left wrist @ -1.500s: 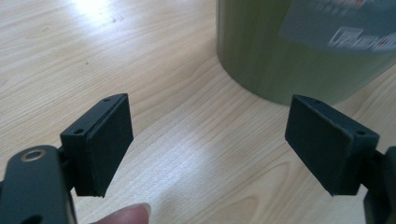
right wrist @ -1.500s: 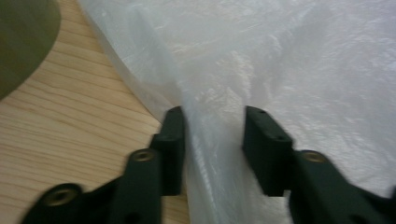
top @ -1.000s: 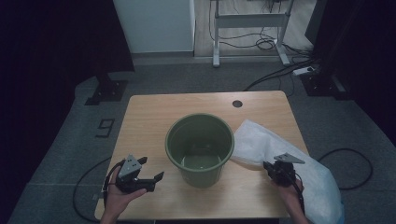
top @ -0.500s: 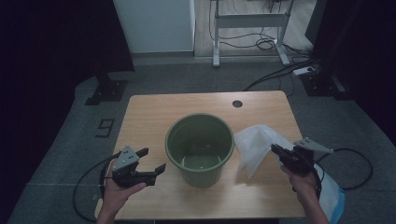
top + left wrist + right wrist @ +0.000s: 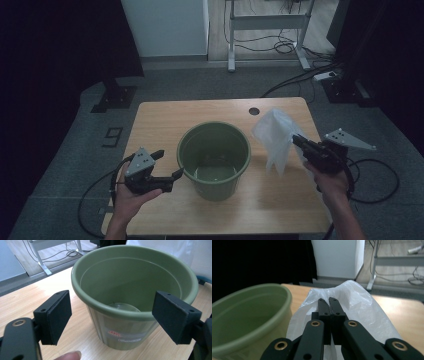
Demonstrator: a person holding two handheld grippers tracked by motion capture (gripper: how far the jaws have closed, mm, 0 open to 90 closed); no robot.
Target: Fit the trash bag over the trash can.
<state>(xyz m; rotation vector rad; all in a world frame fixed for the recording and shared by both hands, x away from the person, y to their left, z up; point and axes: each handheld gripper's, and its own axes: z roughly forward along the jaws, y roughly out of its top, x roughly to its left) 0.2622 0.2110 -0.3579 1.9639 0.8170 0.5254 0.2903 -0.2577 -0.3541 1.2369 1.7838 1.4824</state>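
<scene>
Gripping a white plastic bag (image 5: 274,136) lifted beside the green bucket (image 5: 214,159), the right claw (image 5: 299,142) is clamped shut — left claw (image 5: 168,165) gapes wide, low over the counter (image 5: 160,120).

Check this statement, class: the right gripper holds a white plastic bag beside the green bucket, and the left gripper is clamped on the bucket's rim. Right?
Not quite. The left gripper is open, jaws apart before the green bucket, as the left gripper view shows. The right gripper does hold the white plastic bag.

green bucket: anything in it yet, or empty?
Empty. The green bucket stands upright on the table; the high view and left gripper view show bare floor inside. The white plastic bag hangs outside, clamped in the right gripper.
</scene>
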